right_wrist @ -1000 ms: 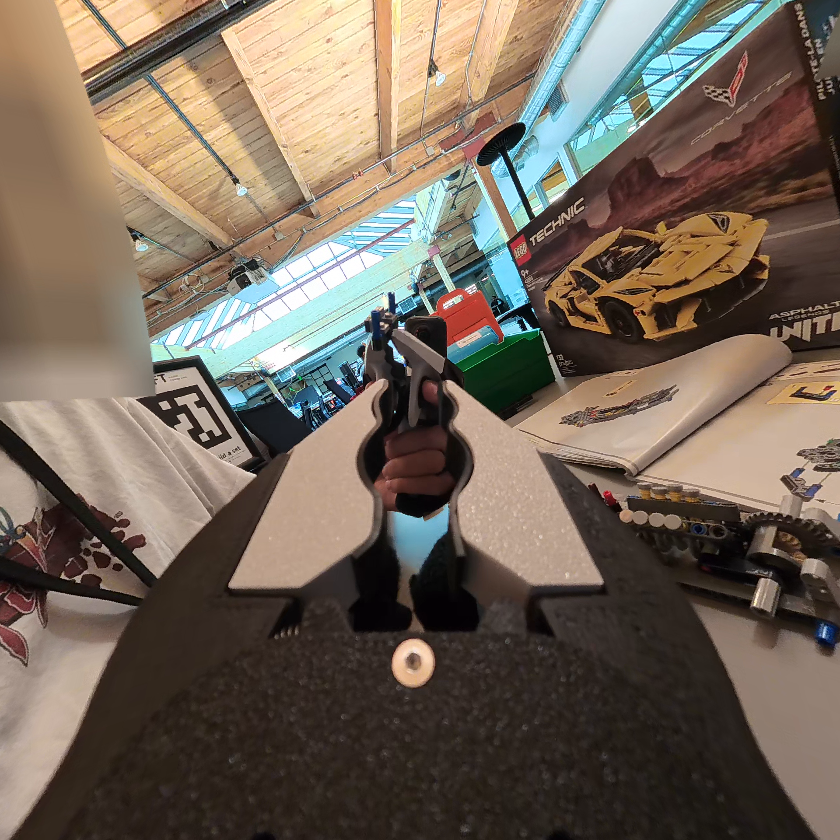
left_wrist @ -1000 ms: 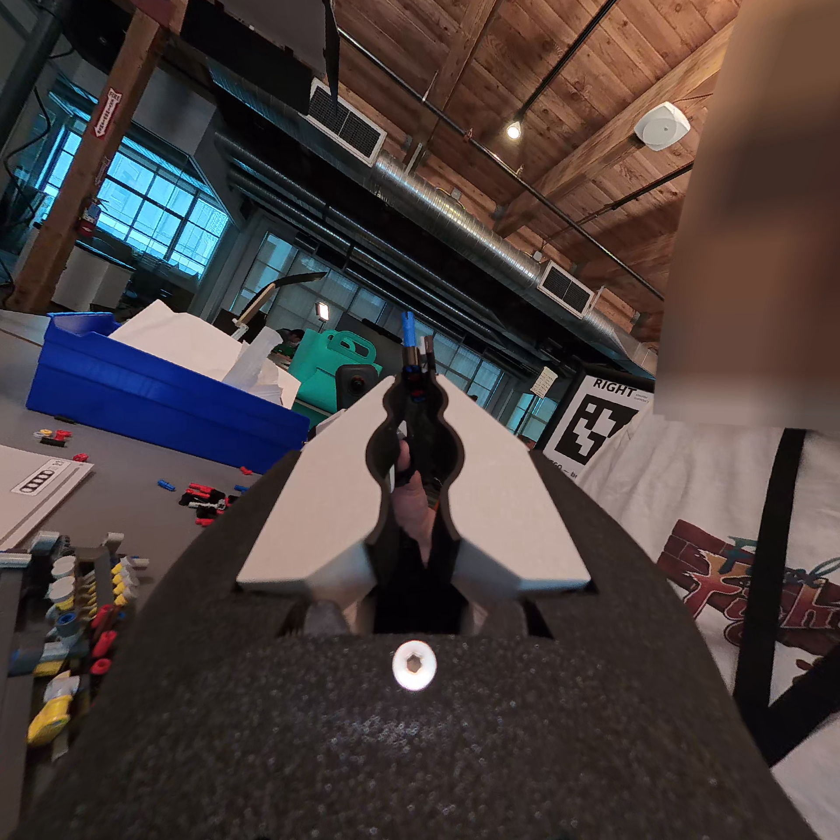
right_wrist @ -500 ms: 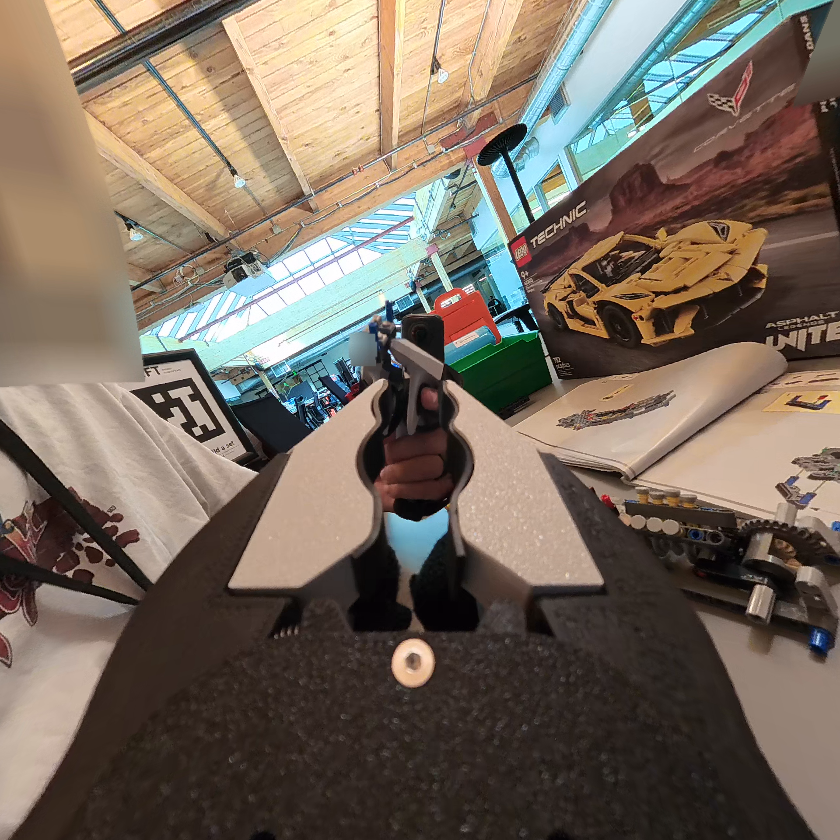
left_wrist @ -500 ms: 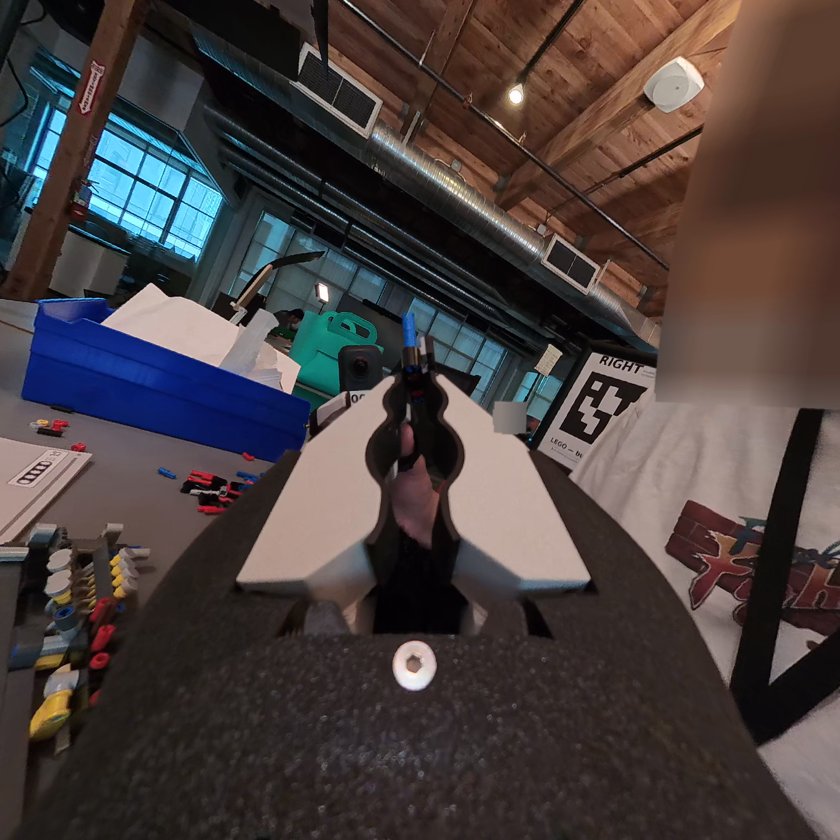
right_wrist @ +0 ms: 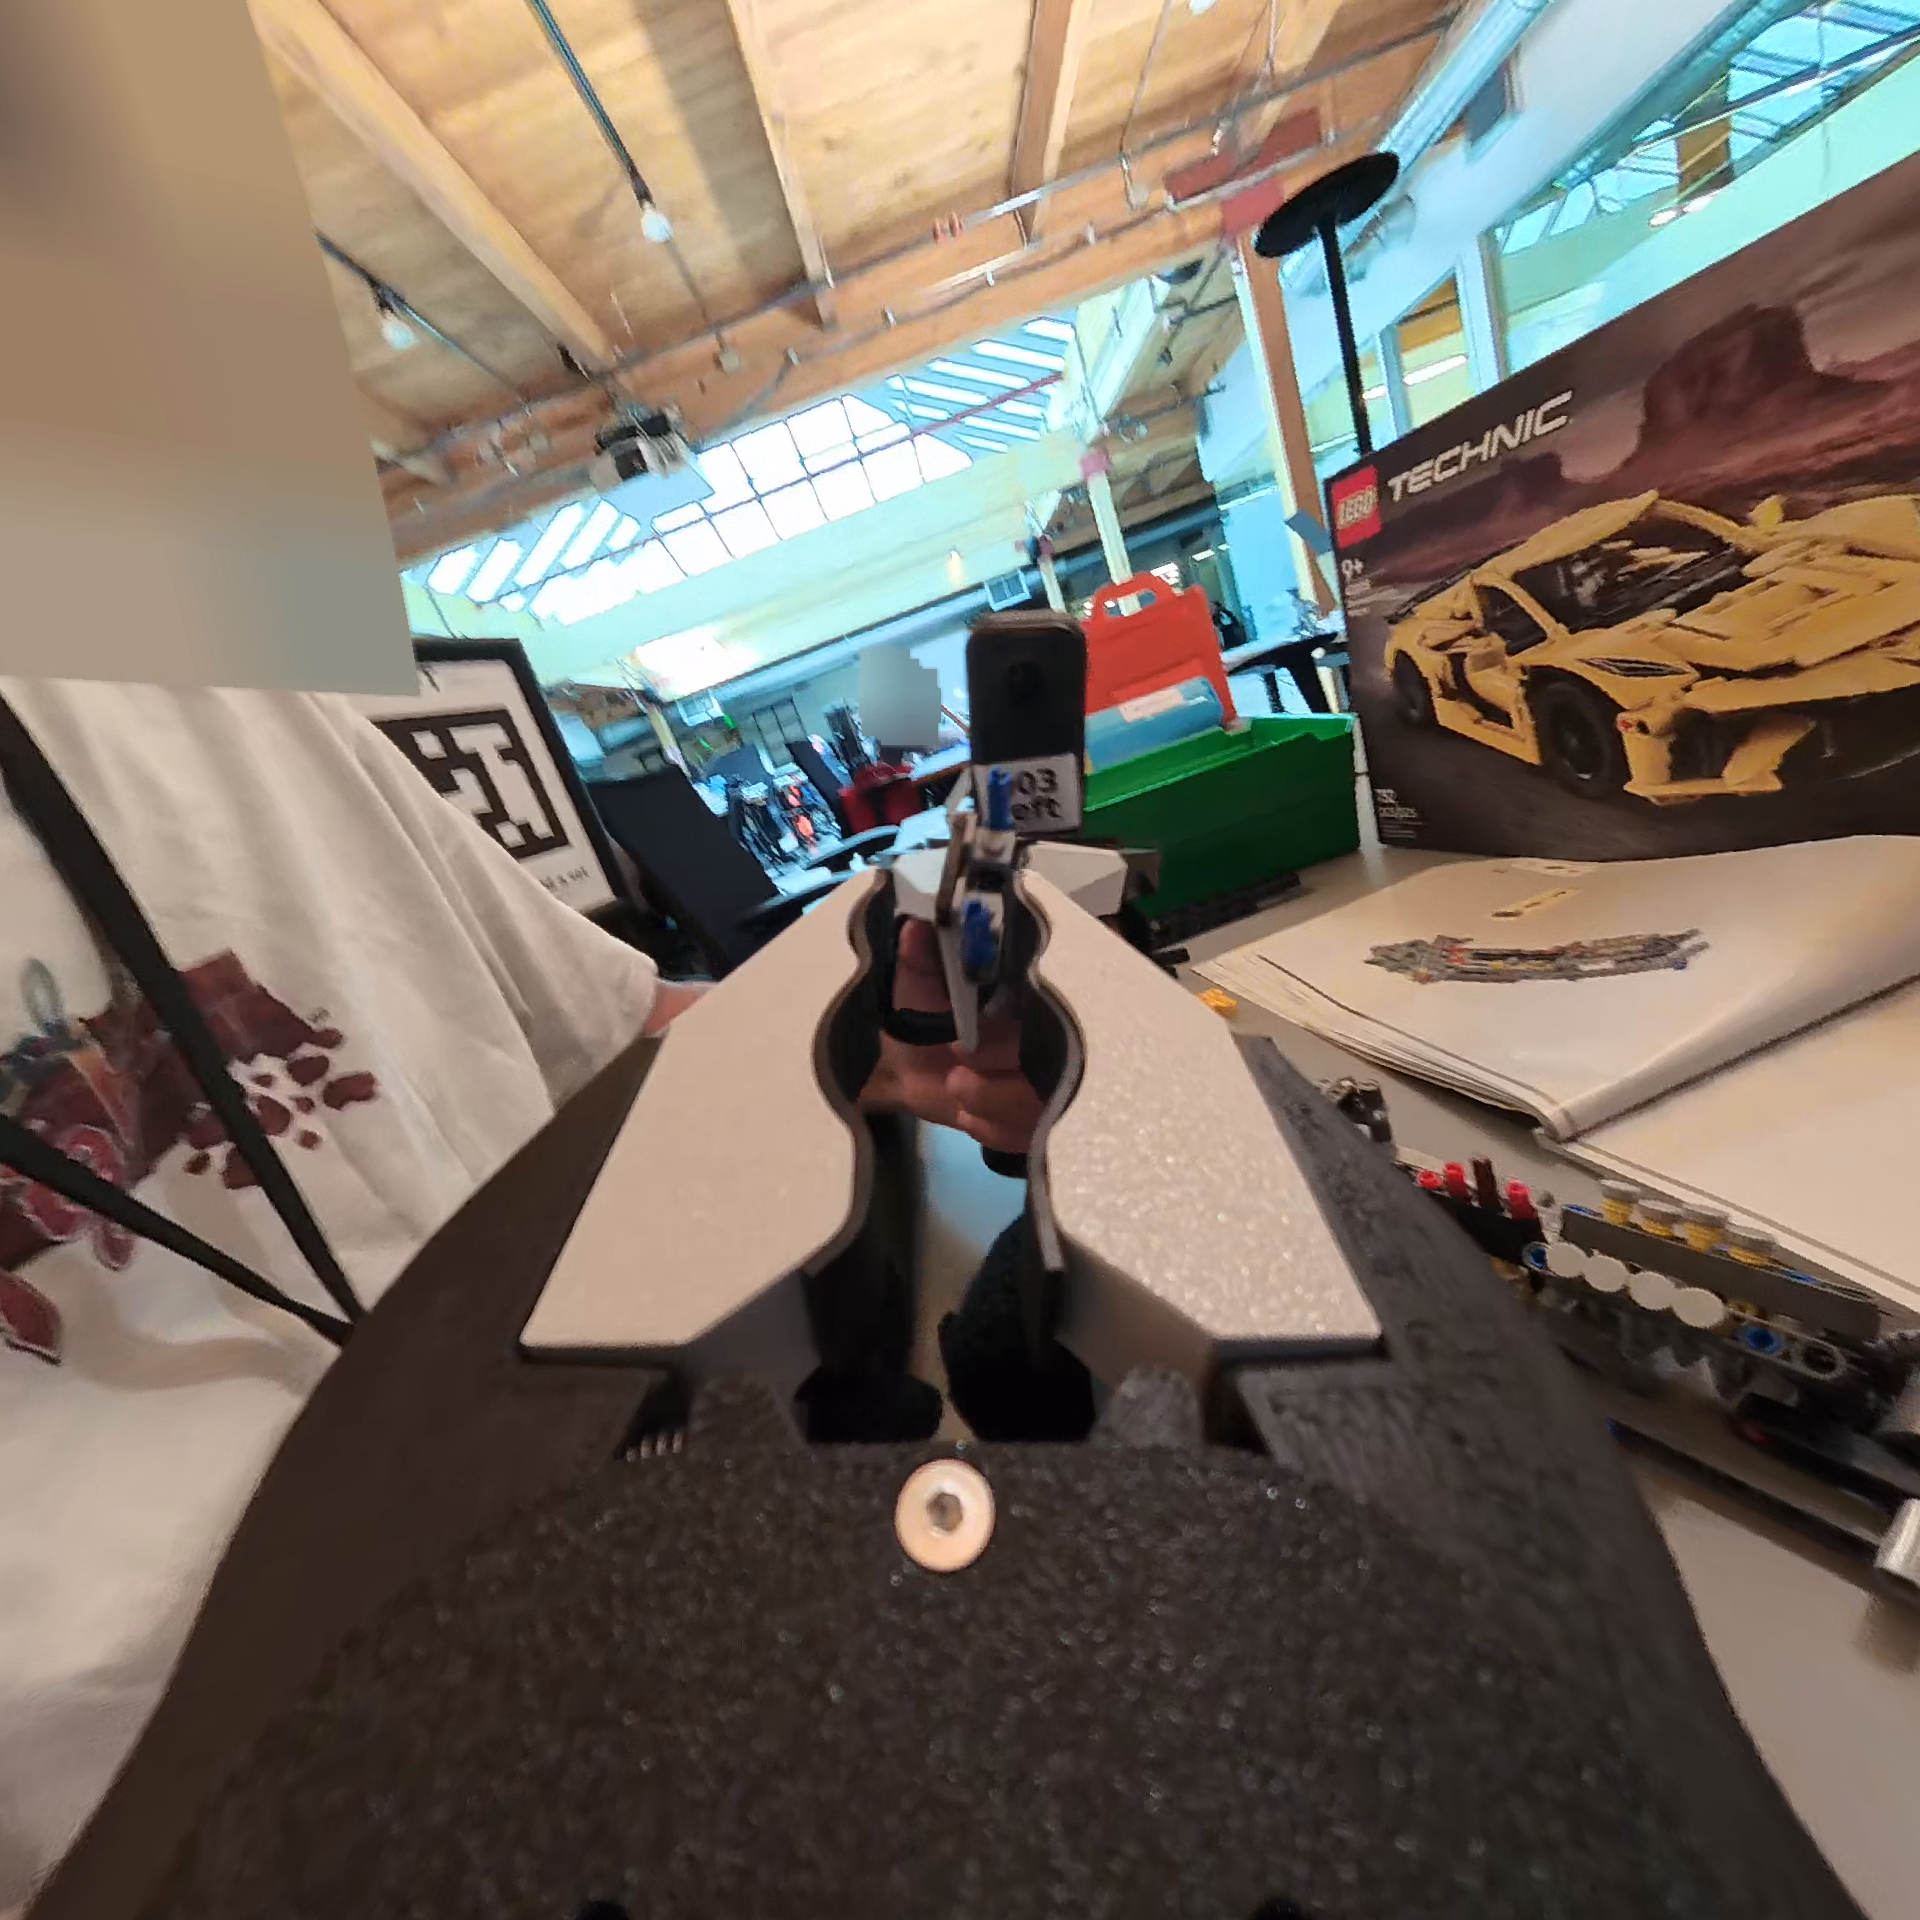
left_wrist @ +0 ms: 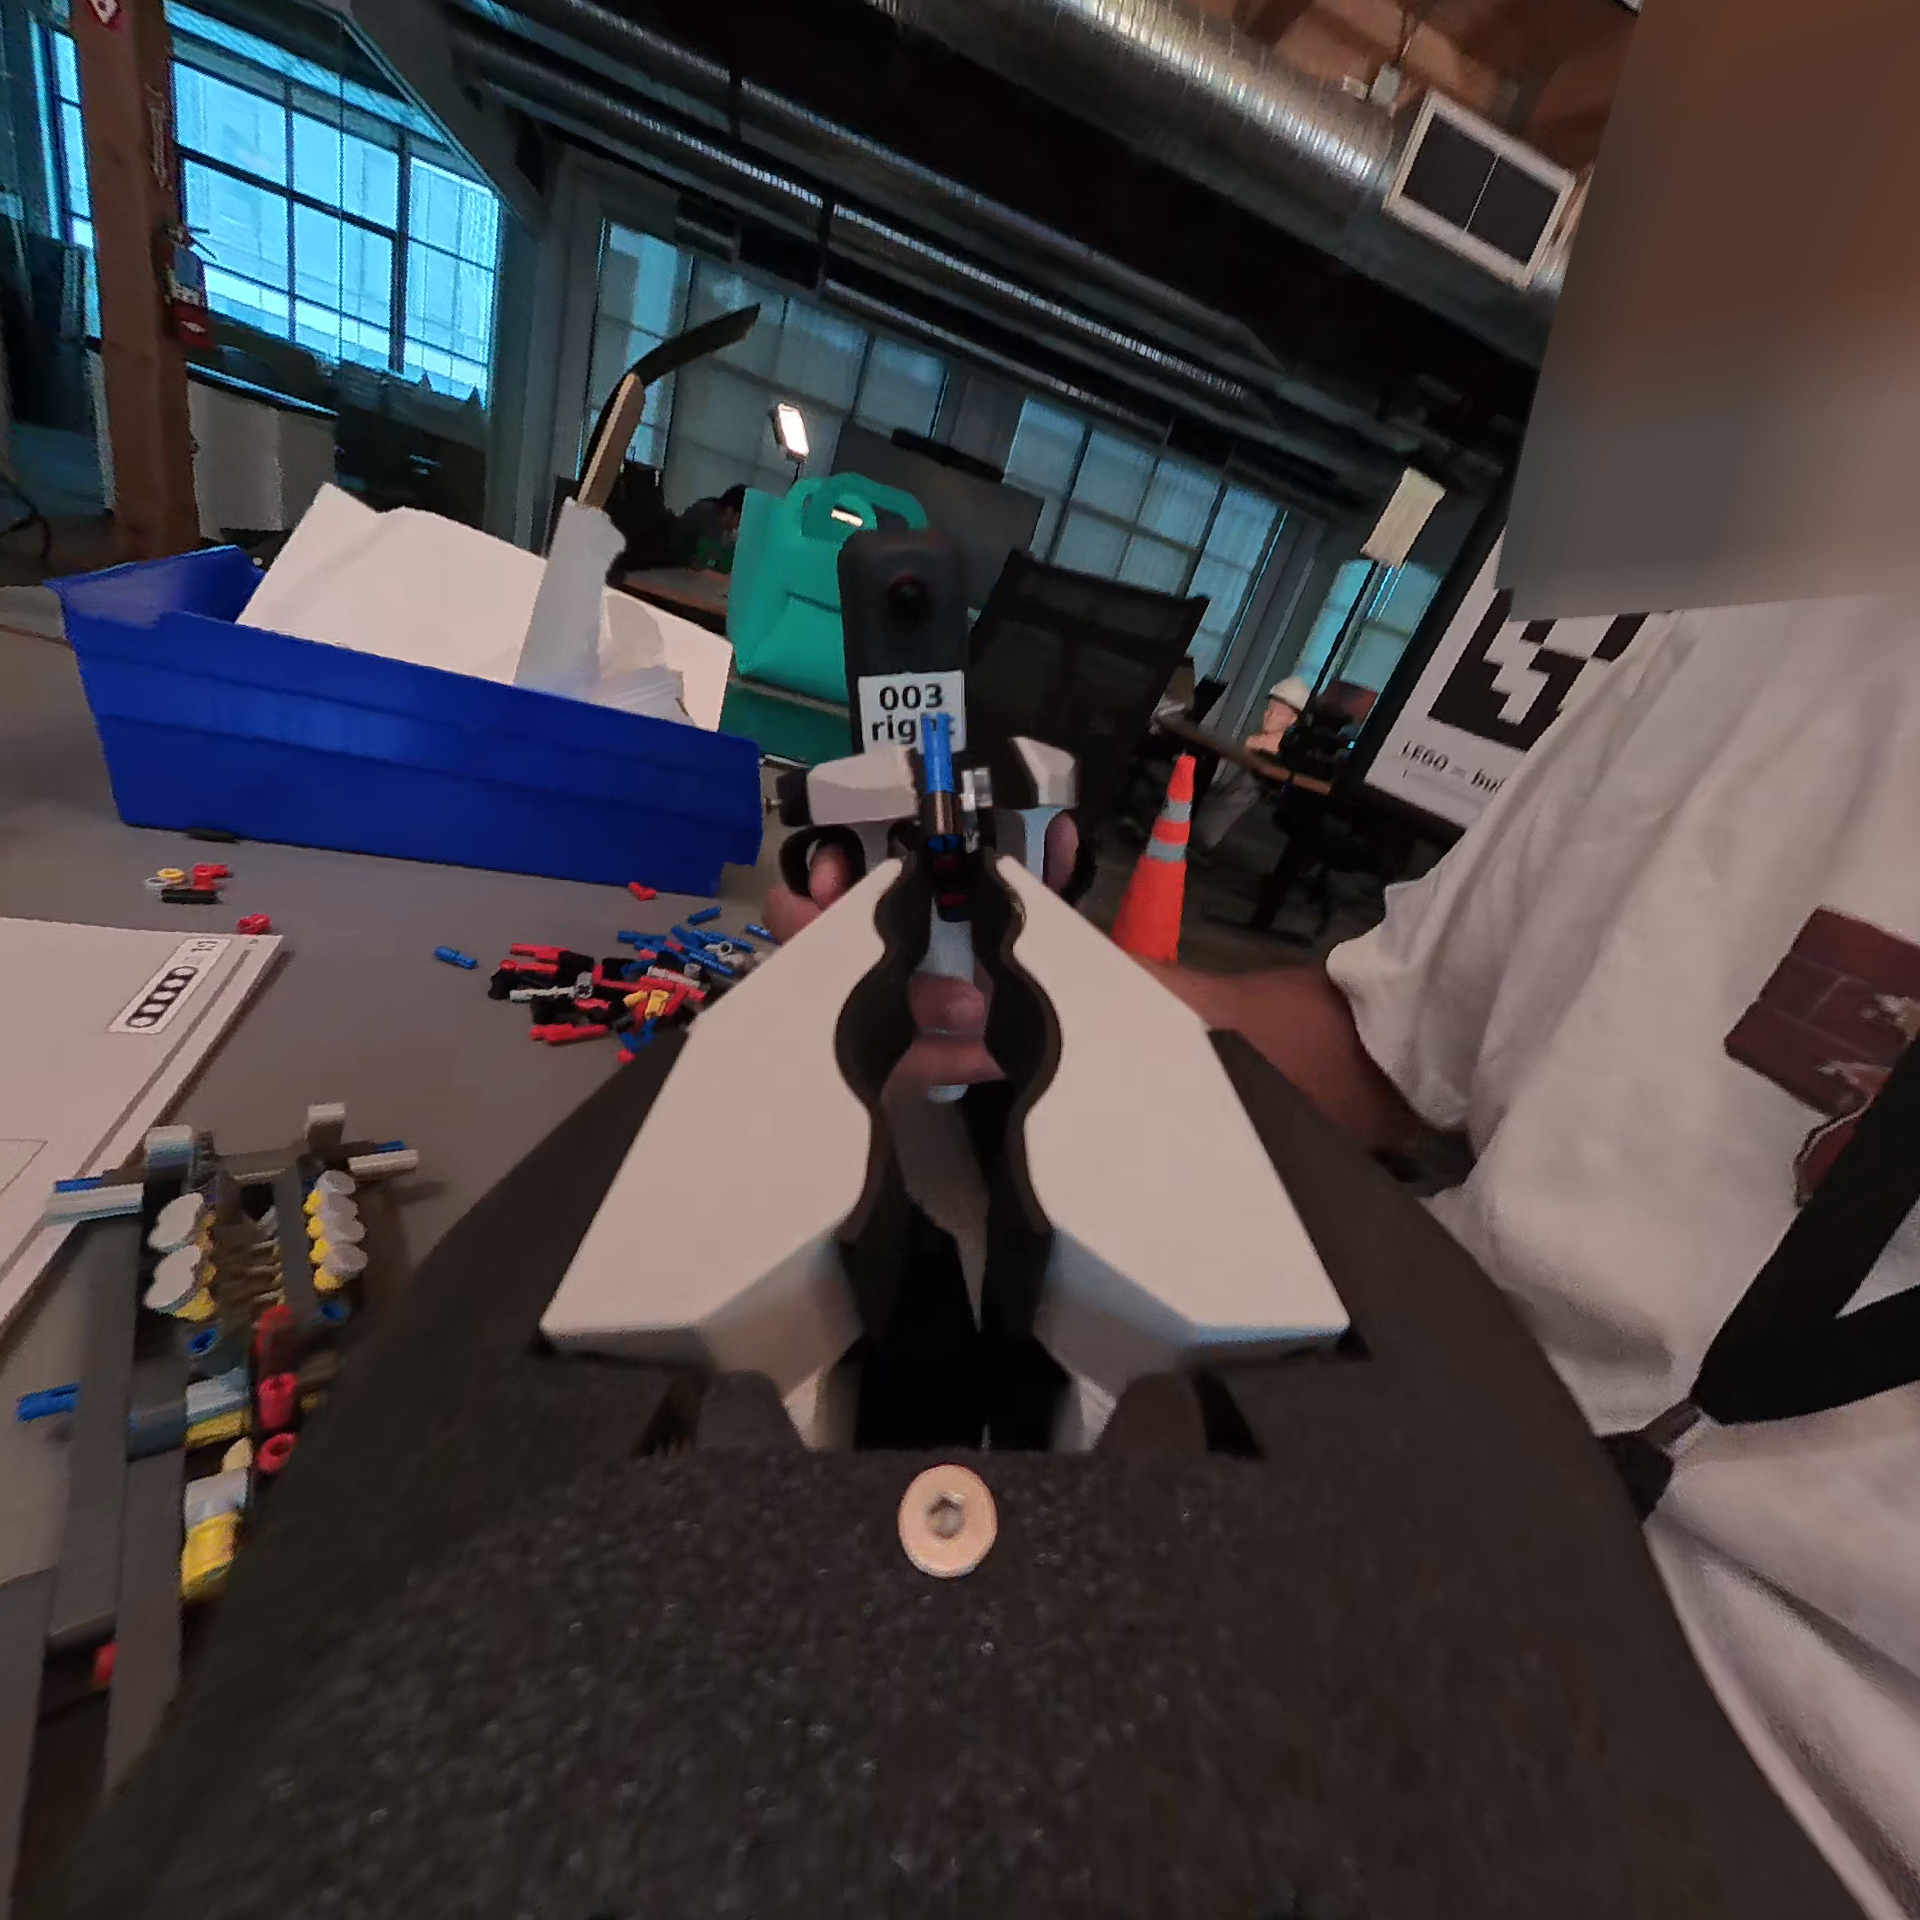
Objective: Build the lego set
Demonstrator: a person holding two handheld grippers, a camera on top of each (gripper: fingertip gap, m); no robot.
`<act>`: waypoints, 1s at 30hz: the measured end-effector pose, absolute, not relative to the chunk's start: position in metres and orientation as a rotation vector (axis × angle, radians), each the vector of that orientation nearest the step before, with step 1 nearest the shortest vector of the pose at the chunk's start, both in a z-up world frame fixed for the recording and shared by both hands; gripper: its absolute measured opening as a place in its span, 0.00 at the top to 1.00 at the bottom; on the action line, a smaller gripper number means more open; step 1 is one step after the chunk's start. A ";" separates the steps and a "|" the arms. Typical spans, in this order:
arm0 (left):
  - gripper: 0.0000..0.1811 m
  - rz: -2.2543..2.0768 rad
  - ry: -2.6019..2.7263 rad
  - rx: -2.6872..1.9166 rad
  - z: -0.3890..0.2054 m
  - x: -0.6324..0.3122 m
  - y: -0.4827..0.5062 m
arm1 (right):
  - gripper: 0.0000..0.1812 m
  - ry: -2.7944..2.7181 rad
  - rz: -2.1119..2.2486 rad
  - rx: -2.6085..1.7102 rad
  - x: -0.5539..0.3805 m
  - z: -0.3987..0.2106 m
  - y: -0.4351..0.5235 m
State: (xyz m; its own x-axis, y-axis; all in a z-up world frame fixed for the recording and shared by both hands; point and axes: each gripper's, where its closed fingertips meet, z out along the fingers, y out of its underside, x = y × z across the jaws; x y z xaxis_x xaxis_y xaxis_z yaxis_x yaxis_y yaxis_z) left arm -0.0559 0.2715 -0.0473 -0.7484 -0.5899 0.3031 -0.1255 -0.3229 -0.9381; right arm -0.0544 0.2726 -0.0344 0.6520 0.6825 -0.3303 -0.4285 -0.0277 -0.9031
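Tipped down since a second ago, with less ceiling and more of the grey tabletop [left_wrist: 364, 1039] in both views, and the opposite gripper's black camera now fully in sight. Left gripper [left_wrist: 948, 883] pinched narrow on a small lego sub-assembly [left_wrist: 940, 821] of light grey beam, black axle and blue pin, held in the air between the two grippers with the pin end poking up past the tips. Right gripper [right_wrist: 961, 894] facing it tip to tip, fingers drawn close around the same piece; cannot tell whether those pads actually touch it. Beside the left gripper on the table, a partly built grey lego chassis [left_wrist: 208, 1299] with yellow, white and red parts, and farther off a loose pile of red, blue and black pins [left_wrist: 623, 987] near a blue plastic bin [left_wrist: 416, 748] stuffed with white paper. On the right gripper's side, an open instruction booklet [right_wrist: 1610, 997] lying just behind the chassis, and an upright cardboard box [right_wrist: 1662, 644] picturing a yellow car. White printed t-shirt [left_wrist: 1558, 935] close alongside both grippers
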 end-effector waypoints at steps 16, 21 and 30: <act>0.97 -1.895 1.729 -1.006 -0.073 -0.045 0.274 | 0.94 -0.291 0.633 -1.489 -0.051 -0.062 0.288; 0.97 -1.750 1.771 -1.041 -0.082 -0.043 0.281 | 0.93 -0.376 0.418 -1.475 -0.047 -0.069 0.292; 0.97 -1.507 1.876 -1.014 -0.103 -0.040 0.290 | 0.98 -0.412 0.294 -1.575 -0.048 -0.089 0.297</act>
